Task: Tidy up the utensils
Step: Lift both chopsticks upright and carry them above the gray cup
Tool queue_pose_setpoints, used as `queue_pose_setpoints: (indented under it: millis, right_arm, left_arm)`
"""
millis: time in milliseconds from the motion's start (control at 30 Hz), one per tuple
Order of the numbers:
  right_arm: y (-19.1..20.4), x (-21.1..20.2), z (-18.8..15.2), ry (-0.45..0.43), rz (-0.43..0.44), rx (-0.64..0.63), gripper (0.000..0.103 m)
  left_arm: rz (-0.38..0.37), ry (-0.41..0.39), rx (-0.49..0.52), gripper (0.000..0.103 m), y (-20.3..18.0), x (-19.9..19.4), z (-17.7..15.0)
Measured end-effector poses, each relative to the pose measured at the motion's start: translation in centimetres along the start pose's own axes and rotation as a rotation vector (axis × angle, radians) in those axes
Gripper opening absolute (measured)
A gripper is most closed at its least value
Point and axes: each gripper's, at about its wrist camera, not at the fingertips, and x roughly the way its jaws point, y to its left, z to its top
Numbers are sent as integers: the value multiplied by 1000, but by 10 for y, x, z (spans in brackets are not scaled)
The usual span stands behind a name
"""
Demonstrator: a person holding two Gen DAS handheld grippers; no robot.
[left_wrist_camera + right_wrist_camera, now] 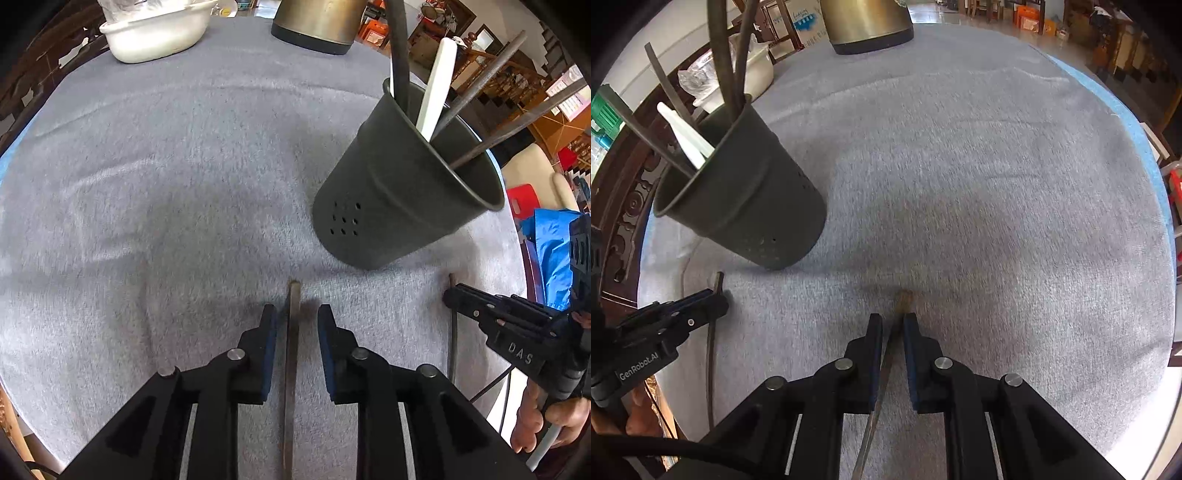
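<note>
A grey cloth covers the desk (155,177). The dark utensil cup (402,192) stands mid-desk. The left gripper (297,325) has jaws slightly apart around a thin chopstick (291,369) (unpinched); the right gripper (893,332) pinches another chopstick (882,380). Light, stiff, slippery: best gripped mid-shaft.

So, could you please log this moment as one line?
left gripper: open around left chopstick | right gripper: shut on right chopstick | holder: contains utensils

Both chopsticks (290,369) (877,402) run off the bottom edge – the holder's (402,192) utensil tops are cropped too.
</note>
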Motion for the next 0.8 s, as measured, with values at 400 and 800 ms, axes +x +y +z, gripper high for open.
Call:
queue_pose_setpoints:
  millis: [400, 800]
  right_arm:
    - [17, -22, -4, -118, 139, -45, 8]
    - [33, -108, -14, -402, 214, -99, 7]
  left_arm:
    - [4, -114, 8, 6, 5, -33, 6]
    - [-25, -410, 60, 5, -13, -143, 3]
